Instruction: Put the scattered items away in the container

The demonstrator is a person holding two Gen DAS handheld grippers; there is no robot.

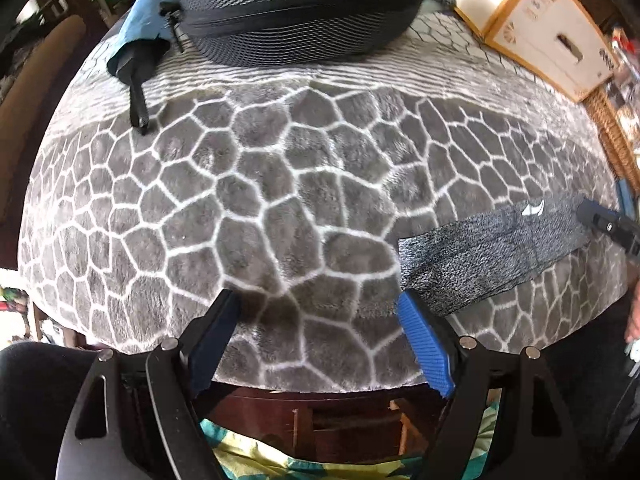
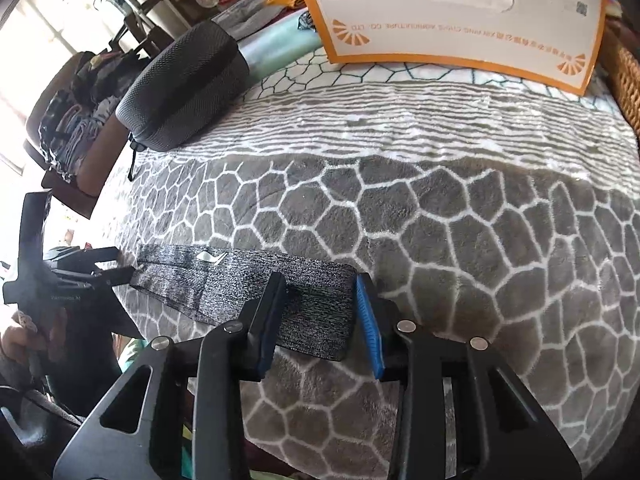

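On patterned blanket [image 2: 440, 220] — grey headband [image 2: 248, 292] lies flat, long axis left-right; right gripper [image 2: 320, 308] straddles its end, unpinched.

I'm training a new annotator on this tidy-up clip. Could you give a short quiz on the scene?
1. True or false: the grey band lies inside the black zip case.
2. The fingers of the right gripper stand: A) either side of the band's end; B) on the cardboard box; C) around the case's zip pull.
3. Fill in: the left gripper hangs open over the patterned ____.

Key: 1 false, it lies flat outside; 2 A; 3 blanket.
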